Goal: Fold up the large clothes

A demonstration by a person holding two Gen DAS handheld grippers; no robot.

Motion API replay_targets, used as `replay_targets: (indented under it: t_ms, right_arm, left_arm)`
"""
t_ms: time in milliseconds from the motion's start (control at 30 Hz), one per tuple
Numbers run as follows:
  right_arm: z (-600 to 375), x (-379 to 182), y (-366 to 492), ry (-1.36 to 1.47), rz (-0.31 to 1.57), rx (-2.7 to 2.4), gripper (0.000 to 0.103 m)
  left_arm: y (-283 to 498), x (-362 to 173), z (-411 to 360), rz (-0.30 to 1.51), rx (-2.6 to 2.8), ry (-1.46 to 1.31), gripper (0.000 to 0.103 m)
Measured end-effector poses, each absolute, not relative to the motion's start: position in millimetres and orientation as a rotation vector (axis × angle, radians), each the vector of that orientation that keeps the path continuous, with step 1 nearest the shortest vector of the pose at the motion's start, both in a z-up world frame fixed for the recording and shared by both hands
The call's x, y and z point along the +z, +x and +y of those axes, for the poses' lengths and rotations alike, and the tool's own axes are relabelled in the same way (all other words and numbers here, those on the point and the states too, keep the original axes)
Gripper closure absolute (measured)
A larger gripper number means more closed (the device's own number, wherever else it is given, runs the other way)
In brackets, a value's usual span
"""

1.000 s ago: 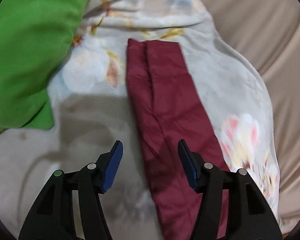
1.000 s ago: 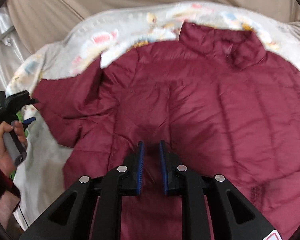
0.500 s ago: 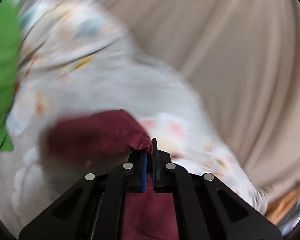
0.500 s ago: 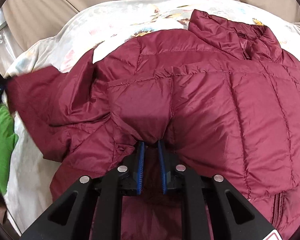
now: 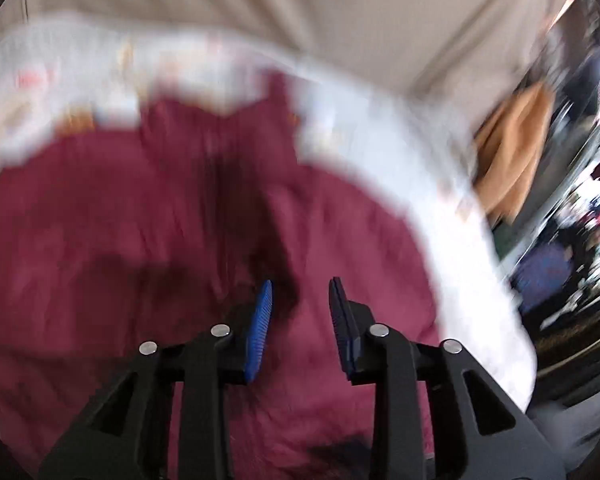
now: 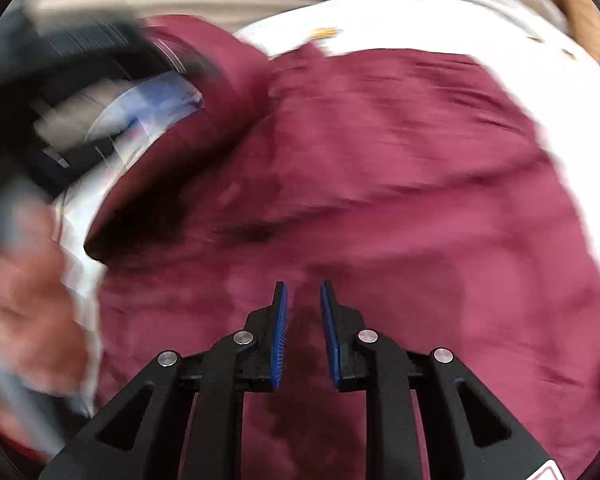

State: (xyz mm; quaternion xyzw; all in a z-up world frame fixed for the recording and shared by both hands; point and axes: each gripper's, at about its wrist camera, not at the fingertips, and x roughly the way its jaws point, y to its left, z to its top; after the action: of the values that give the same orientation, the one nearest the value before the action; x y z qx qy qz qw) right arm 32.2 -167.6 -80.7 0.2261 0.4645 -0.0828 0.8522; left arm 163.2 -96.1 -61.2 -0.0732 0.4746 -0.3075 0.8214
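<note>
Hovering over the spread jacket, both grippers parted, nothing gripped

From the left wrist view, the left gripper is seen with its jaws moderately apart and nothing between them; the maroon jacket is spread directly below and ahead on the floral sheet, collar end pointed away, so its long axis is judged to run straight out from the fingers. From the right wrist view, the right gripper is seen parted by a narrower gap, also empty, with the jacket under and ahead of it. A folded-over sleeve is seen up-left, nearer the left hand, so any tidying of it is judged the left side's job. Heavy blur; finer detail cannot be told.
</note>
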Motion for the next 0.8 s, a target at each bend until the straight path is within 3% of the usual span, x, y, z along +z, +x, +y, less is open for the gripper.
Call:
replay_targets:
  t_ms: [100, 233, 267, 300, 433, 767, 800]
  right_arm:
    - [-198, -78, -1, 0.466, 0.975, -0.246, 0.079]
    - [-224, -65, -12, 0.5, 0.94, -0.254, 0.072]
    - [-226, -60, -7, 0.506, 0.92, -0.238, 0.065]
    - [-232, -56, 2, 0.506, 0.906, -0.226, 0.056]
    - [-238, -44, 52, 0.521, 0.858, -0.177, 0.043]
    - [-269, -89, 138, 0.597, 0.942, -0.274, 0.039]
    - [-269, -97, 143, 0.61, 0.973, -0.282, 0.049]
  left_arm:
    - [136, -81, -95, 1.074, -0.638, -0.226, 0.071]
    - [120, -55, -50, 0.982, -0.555, -0.285, 0.04]
    - [121, -48, -35, 0.955, -0.508, -0.293, 0.039]
    - [126, -42, -18, 0.943, -0.457, -0.306, 0.038]
    - [155, -48, 48, 0.964, -0.254, -0.465, 0.036]
    - [190, -99, 149, 1.023, -0.04, -0.777, 0.037]
    - [191, -102, 149, 1.028, -0.043, -0.784, 0.044]
